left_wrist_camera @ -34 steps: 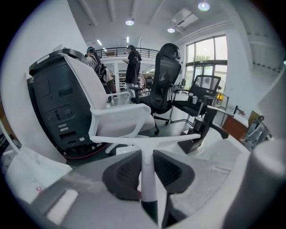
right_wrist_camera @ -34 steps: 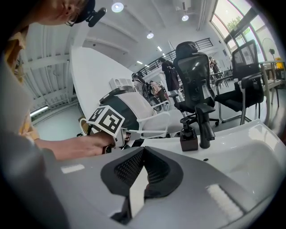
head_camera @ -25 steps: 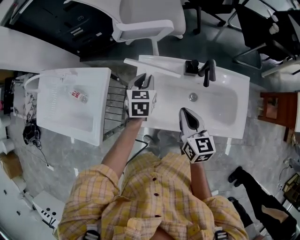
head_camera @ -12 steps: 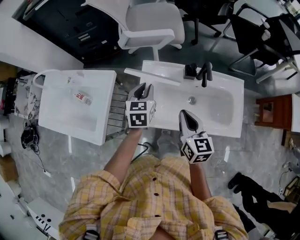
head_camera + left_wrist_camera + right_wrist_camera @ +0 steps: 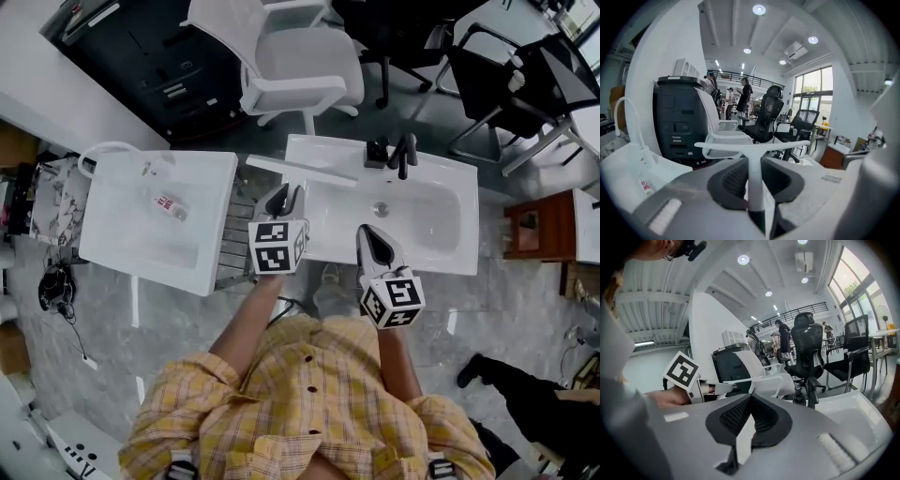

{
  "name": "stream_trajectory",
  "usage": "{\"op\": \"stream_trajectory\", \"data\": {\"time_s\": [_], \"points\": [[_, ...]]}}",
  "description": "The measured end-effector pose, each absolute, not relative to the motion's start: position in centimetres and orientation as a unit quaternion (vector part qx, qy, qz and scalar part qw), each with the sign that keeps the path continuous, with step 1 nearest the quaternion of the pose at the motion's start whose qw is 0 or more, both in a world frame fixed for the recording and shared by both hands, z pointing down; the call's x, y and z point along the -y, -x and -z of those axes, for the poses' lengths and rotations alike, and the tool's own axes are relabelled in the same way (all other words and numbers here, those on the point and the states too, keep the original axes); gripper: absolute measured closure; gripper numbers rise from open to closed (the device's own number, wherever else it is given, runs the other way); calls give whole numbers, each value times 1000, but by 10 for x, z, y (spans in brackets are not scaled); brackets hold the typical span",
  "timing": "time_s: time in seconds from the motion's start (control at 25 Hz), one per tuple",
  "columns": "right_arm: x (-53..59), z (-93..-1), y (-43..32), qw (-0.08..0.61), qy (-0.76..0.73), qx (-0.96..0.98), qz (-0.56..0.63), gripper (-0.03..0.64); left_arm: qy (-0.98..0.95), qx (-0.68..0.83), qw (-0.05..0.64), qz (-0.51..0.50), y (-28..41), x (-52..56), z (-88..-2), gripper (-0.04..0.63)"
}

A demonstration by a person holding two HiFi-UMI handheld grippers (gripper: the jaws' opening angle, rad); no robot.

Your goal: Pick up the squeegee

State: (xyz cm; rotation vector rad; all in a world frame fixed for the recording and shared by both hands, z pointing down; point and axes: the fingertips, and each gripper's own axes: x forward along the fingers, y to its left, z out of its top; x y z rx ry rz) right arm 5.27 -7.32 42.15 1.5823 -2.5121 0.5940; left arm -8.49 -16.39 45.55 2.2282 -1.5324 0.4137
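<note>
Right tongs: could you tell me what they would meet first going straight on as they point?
Probably the squeegee held by the left tongs, at its blade's right end; otherwise the back rim of the sink. Depth is unclear.

From the head view, the handle of the squeegee (image 5: 309, 171) is lost behind the left hand-held gripper (image 5: 285, 197), and print on the small bottle (image 5: 169, 203) is too tiny to read.
</note>
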Motion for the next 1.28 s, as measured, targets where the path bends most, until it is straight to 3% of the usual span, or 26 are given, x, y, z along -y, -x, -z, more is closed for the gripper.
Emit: {"op": "stream_trajectory", "data": {"time_s": [1.28], "points": [[71, -364, -51, 20, -544, 830, -124, 624, -828, 537, 145, -66, 90, 123, -383, 503]]}}
